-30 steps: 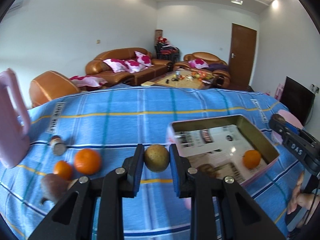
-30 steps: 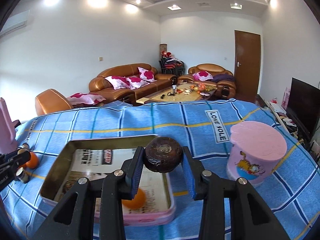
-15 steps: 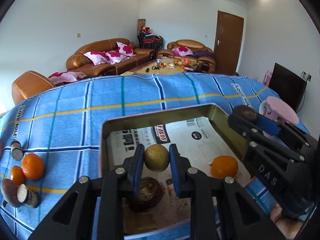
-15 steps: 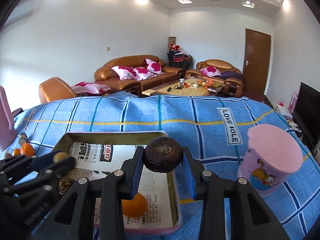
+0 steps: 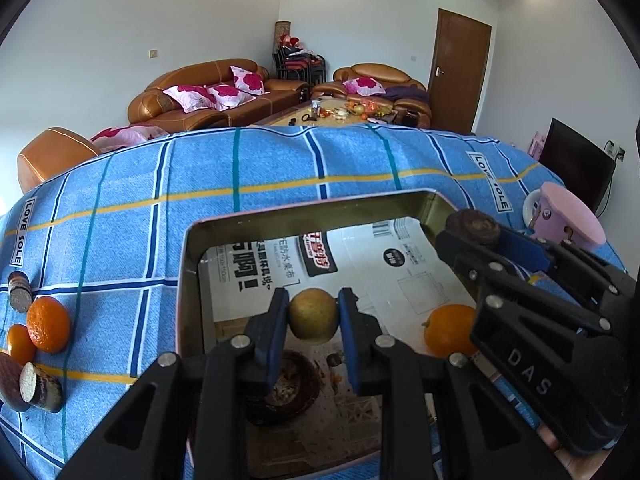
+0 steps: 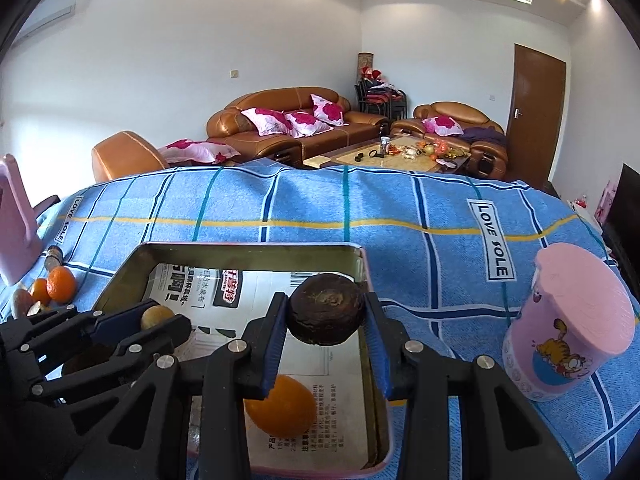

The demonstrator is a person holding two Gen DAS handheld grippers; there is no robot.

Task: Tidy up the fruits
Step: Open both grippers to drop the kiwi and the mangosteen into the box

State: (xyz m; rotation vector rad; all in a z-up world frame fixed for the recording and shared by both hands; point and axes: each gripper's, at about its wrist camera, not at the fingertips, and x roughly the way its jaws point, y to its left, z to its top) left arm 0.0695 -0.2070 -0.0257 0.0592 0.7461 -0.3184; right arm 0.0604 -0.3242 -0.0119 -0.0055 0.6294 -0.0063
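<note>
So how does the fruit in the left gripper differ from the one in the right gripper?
The yellow-green fruit in the left gripper is pale and smooth; the dark brown fruit in the right gripper looks rough and dull. The brown one seems the wider. The yellow-green one hangs nearer the left wall of the tin tray, the brown one by the right rim. Both are round and clamped.

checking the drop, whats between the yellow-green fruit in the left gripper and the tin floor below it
Only air. In the left wrist view the yellow-green fruit hangs over the tin's paper lining.
</note>
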